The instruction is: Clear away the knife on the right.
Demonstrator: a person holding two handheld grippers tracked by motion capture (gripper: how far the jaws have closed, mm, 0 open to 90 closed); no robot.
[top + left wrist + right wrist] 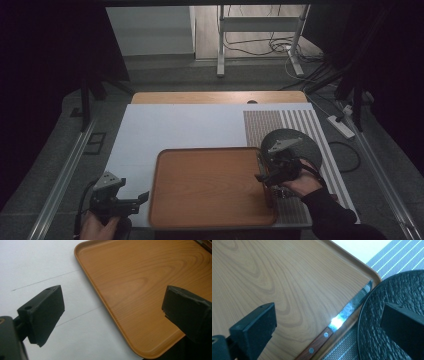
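Right gripper view: knife (342,318) and tray (287,277) carry no readable writing.

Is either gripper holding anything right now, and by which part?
Nothing is held: left gripper and right gripper are open; the wooden-handled knife lies loose.

The broad floor of the wooden tray (200,185) is left bare, so free passage is offered across it. Along its right rim a knife (342,320) is laid, apparently resting against the rim. Just beyond, room is taken by a dark round plate (300,145). The white surface (165,125) behind and left of the tray is unobstructed.
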